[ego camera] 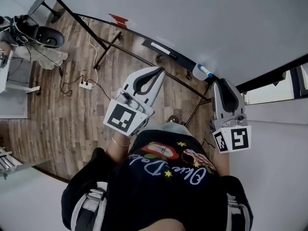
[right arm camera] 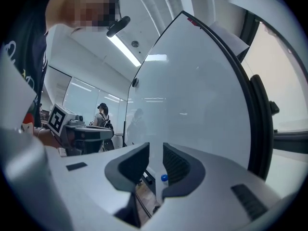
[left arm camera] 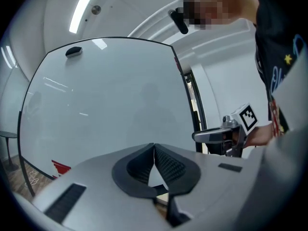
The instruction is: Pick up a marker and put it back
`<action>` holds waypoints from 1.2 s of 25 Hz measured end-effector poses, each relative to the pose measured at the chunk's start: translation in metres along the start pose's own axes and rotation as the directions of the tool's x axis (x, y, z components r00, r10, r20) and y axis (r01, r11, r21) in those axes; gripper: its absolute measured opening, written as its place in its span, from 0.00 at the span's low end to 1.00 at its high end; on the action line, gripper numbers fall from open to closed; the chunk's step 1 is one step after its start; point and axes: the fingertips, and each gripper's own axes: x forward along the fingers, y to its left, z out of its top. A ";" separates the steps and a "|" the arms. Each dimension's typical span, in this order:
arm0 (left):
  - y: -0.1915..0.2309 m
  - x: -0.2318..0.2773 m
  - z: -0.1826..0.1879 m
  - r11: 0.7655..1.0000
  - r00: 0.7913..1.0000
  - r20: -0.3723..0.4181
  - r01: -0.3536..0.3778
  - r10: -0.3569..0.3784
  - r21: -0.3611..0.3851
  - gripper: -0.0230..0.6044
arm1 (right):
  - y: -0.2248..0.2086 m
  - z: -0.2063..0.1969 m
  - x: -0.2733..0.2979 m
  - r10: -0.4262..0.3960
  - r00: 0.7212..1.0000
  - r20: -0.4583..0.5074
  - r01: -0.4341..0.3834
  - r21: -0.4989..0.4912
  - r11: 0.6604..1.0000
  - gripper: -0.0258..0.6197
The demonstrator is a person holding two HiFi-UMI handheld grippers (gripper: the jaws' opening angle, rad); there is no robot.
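Office rm — whiteboard point(ego camera: 192, 18), strip lights point(left arm camera: 84, 6).

From my right claw point(right arm camera: 155, 153) I see only the blue cap of the marker point(right arm camera: 164, 178), in the gap between the jaws; its body is behind one jaw. In the head view the board point(ego camera: 192, 18) runs off the top and right edges. A red scrap point(ego camera: 119, 19) at its lower edge is too small to tell. The long dark thing point(ego camera: 162, 50) on the ledge point(ego camera: 185, 61) may be a pen or an eraser. A far-off person point(right arm camera: 102, 113) shows only from the waist up.
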 end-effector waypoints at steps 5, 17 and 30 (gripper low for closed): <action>-0.003 0.020 0.001 0.997 0.997 0.003 0.071 -0.071 -0.011 0.04 | -0.008 -0.007 0.002 -0.048 0.999 -0.021 0.048 0.007 0.999 0.18; -0.001 0.057 0.011 0.956 0.956 0.015 0.293 -0.293 0.002 0.04 | -0.004 -0.023 0.022 -0.180 0.981 -0.078 0.183 0.039 0.982 0.20; 0.028 0.065 0.001 0.935 0.935 -0.007 0.355 -0.355 -0.023 0.04 | -0.019 -0.067 0.041 -0.308 0.932 -0.191 0.324 0.059 0.944 0.24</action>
